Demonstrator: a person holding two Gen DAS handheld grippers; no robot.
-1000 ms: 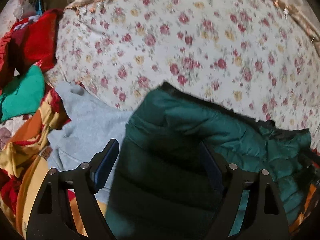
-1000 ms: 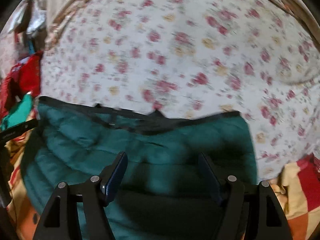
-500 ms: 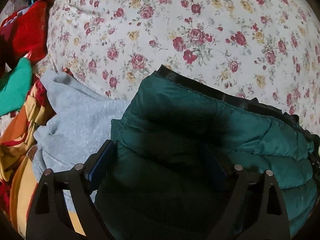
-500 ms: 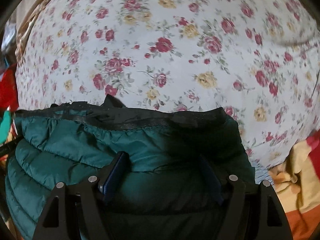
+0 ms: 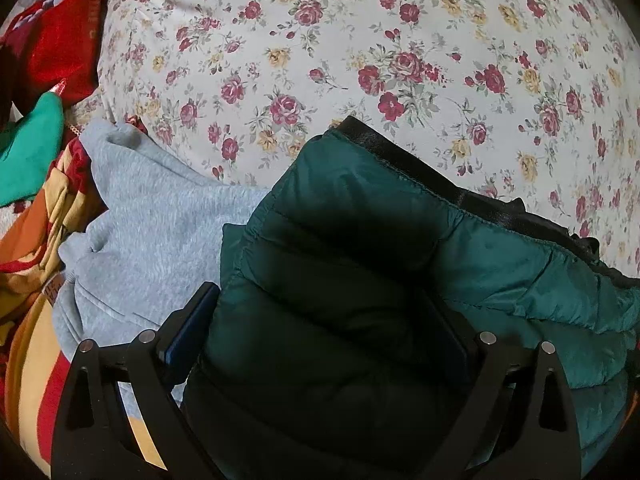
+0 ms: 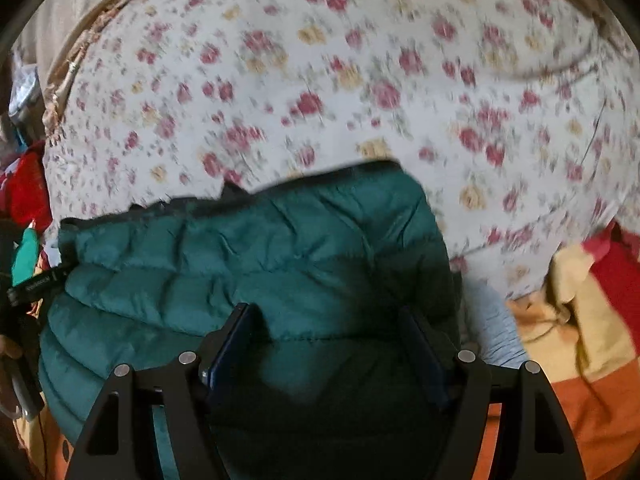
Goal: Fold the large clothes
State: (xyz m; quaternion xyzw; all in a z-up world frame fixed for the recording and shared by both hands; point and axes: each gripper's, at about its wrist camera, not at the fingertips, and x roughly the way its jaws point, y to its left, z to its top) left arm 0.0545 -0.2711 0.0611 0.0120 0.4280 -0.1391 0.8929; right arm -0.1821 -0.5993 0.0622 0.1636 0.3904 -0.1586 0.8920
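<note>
While my left gripper (image 5: 320,340) has just been opening, the puffy green jacket (image 5: 360,260) bulges between its jaws on the floral sheet (image 5: 320,40).

Right view: my right gripper (image 6: 328,344) straddles the padding, grip unclear; it looks light, slippery, best pinched at the black hem (image 6: 280,184).

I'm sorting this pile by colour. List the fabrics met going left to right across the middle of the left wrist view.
Bright green cloth → orange and yellow striped fabric → grey sweatshirt → dark green puffer jacket, which lies between the open left gripper's fingers → flowered sheet.
</note>
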